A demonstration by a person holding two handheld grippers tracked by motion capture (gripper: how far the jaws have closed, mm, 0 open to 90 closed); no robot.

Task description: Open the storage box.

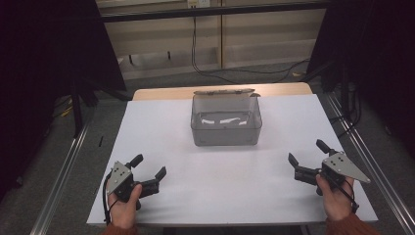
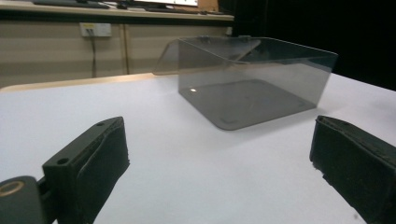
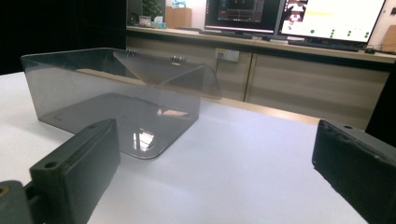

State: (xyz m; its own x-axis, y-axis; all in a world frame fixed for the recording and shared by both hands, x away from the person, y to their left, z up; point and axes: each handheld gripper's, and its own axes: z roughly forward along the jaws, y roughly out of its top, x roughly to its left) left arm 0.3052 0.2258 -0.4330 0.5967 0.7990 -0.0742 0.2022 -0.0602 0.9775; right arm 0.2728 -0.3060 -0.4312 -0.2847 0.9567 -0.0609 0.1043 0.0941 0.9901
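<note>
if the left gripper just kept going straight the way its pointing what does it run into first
Most likely the clear plastic box. In the left gripper view it sits ahead, slightly right of centre between the open jaws, with only bare white table before it. The left gripper would probably meet the box's near left corner, though depth is hard to judge.

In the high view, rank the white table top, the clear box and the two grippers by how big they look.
1. White table top, by far the largest.
2. Clear box, lid open at the back.
3. Left gripper and right gripper: they look about alike, so no ranking between them.
</note>
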